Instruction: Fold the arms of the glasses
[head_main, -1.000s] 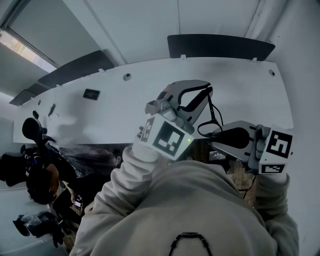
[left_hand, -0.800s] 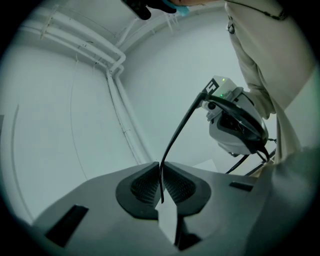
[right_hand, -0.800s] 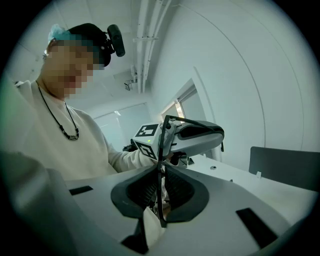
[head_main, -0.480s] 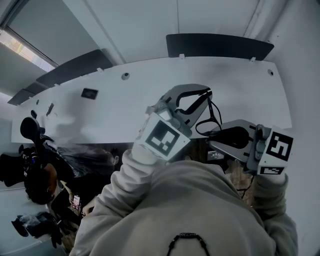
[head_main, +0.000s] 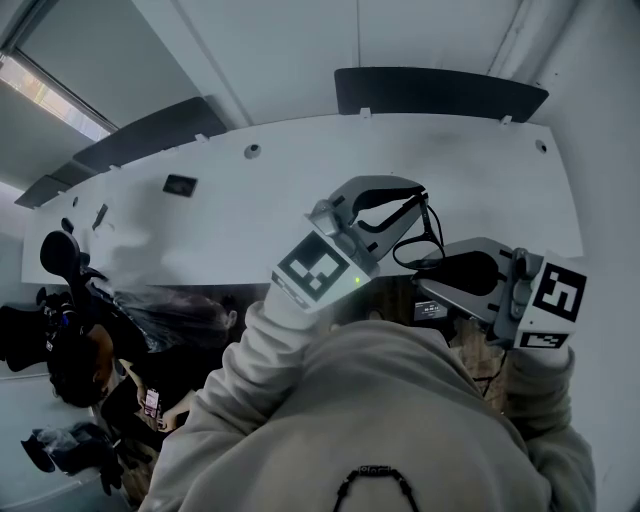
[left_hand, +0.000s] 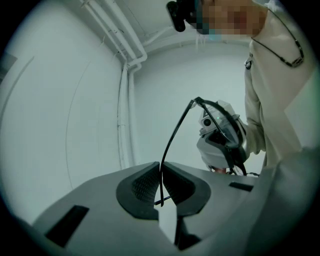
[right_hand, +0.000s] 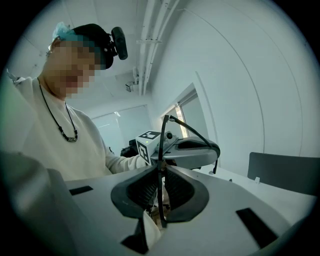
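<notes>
Left hand-held gripper (left_hand: 161, 172): roll (glasses (left_hand: 172, 136) midair)

Cream long-sleeved sweatshirt (head_main: 380, 420), black cord necklace (right_hand: 60, 125), black head camera (right_hand: 119, 42)

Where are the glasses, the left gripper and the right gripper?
glasses (left_hand: 170, 140), left gripper view, on the thin arm, midway up
left gripper (left_hand: 161, 167), left gripper view, midway between its fingers
right gripper (right_hand: 161, 169), right gripper view, midway between its fingers

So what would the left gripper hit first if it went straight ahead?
Probably only the white wall far ahead; the grey right gripper sits right of that line. Its jaws pinch the thin black glasses arm.
</notes>
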